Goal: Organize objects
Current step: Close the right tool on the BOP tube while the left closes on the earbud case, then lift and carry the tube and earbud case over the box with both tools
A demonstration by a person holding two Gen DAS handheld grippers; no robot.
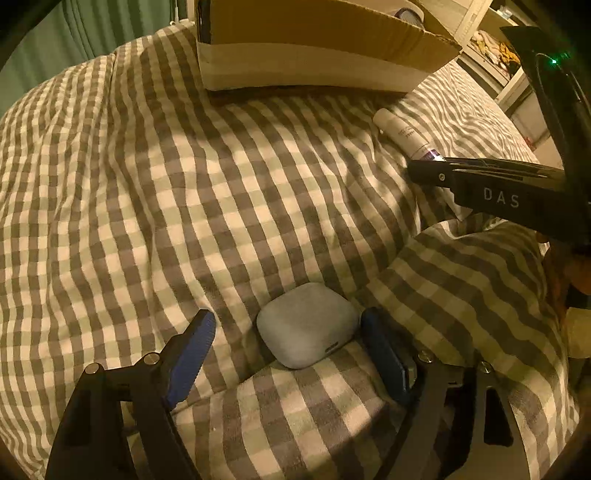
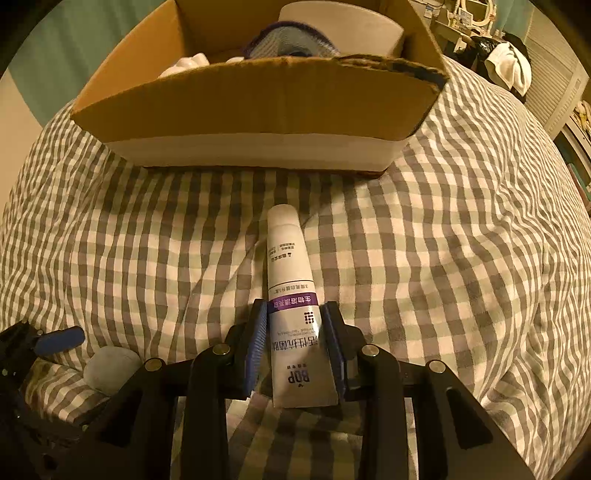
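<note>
A grey rounded case (image 1: 308, 325) lies on the checked bedcover between the fingers of my left gripper (image 1: 290, 328), which is open; the right finger is near its side, the left one stands apart. The case also shows in the right wrist view (image 2: 110, 369). A white tube with a purple band (image 2: 295, 317) lies on the cover, cap pointing toward the cardboard box (image 2: 258, 114). My right gripper (image 2: 297, 332) has its blue pads against both sides of the tube. The tube also shows in the left wrist view (image 1: 402, 134).
The open cardboard box (image 1: 306, 55) stands on the bed beyond both grippers and holds a white roll (image 2: 343, 27), a purple-grey item and white objects. The checked bedcover (image 1: 147, 184) is rumpled. Shelves and clothes are at the far right.
</note>
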